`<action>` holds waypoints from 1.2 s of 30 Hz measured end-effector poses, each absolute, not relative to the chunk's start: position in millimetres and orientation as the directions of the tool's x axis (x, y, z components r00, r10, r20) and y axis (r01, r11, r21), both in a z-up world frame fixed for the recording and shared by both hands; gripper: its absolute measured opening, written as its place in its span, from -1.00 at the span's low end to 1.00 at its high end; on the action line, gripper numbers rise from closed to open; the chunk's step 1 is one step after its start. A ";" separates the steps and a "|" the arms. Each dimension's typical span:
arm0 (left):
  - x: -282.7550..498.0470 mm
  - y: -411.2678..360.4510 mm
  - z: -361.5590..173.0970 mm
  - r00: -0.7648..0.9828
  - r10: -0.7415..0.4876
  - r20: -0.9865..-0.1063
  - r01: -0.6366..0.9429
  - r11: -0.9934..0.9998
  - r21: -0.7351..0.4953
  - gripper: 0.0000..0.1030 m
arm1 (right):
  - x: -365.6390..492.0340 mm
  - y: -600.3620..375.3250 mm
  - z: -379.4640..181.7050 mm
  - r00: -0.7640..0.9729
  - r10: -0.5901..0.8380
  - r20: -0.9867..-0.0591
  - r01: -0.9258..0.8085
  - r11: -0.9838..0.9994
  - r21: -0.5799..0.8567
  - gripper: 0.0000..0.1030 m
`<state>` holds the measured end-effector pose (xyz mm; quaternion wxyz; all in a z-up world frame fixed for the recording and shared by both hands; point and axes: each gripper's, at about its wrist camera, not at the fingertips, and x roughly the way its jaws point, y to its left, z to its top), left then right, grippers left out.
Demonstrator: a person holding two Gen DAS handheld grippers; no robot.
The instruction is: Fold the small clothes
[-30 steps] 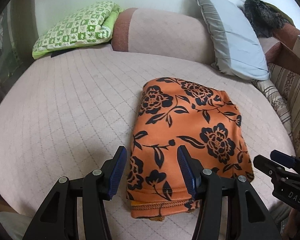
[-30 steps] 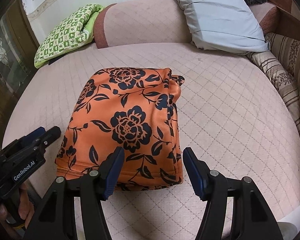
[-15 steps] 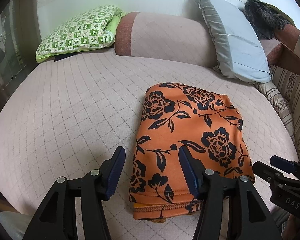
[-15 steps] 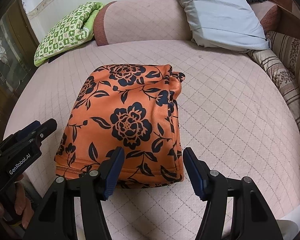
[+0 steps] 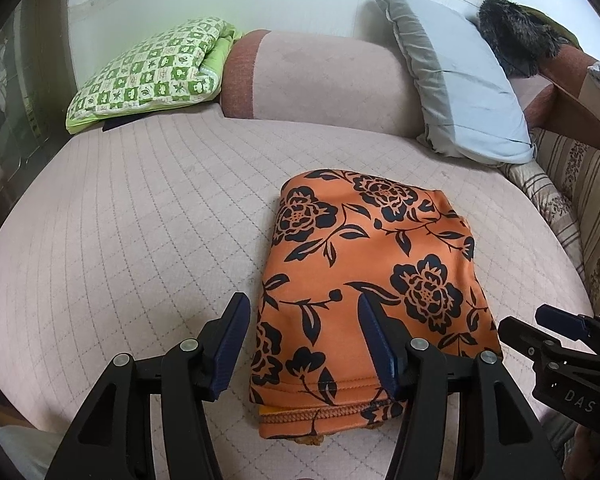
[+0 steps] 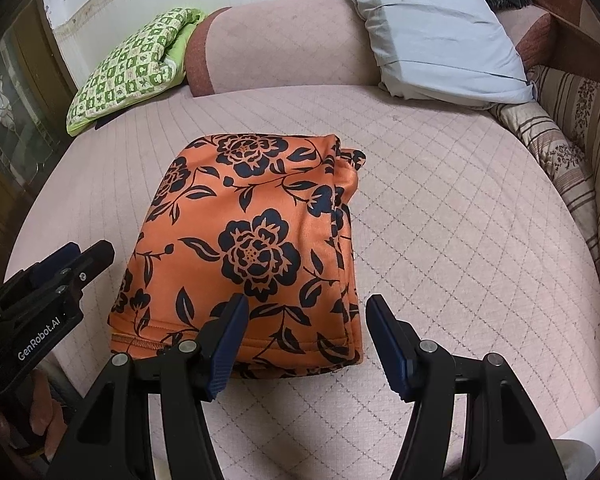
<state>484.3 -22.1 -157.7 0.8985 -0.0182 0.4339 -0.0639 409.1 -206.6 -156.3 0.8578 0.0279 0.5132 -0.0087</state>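
An orange garment with a black flower print (image 5: 372, 264) lies folded into a thick rectangle on the pink quilted bed (image 5: 140, 240). My left gripper (image 5: 304, 312) hovers open over its near left corner, and the pads grip nothing. My right gripper (image 6: 306, 304) stands open over the near right corner of the garment (image 6: 252, 240), also holding nothing. Each gripper shows at the edge of the other's view: the right gripper (image 5: 540, 328) and the left gripper (image 6: 60, 276).
A green checked folded quilt (image 5: 152, 68), a pink bolster (image 5: 320, 80) and a grey-blue pillow (image 5: 460, 80) line the far side. A dark furry item (image 5: 516, 28) lies behind the pillow. Striped cushions (image 6: 572, 128) border the right edge.
The left wrist view has shifted slightly, so the garment sits a little lower in it. The garment and the right gripper have not moved.
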 end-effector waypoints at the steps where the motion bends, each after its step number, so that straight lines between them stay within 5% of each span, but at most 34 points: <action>1: 484.4 -22.0 -157.3 0.615 -0.131 -0.778 0.100 0.991 -0.087 0.09 | 409.1 -206.4 -156.4 0.473 0.014 -0.881 0.043 0.998 0.039 0.22; 36: 481.4 -23.7 -151.1 0.608 -0.158 -0.778 0.115 0.987 -0.110 0.09 | 409.7 -207.2 -157.0 0.471 0.010 -0.882 0.047 0.998 0.036 0.22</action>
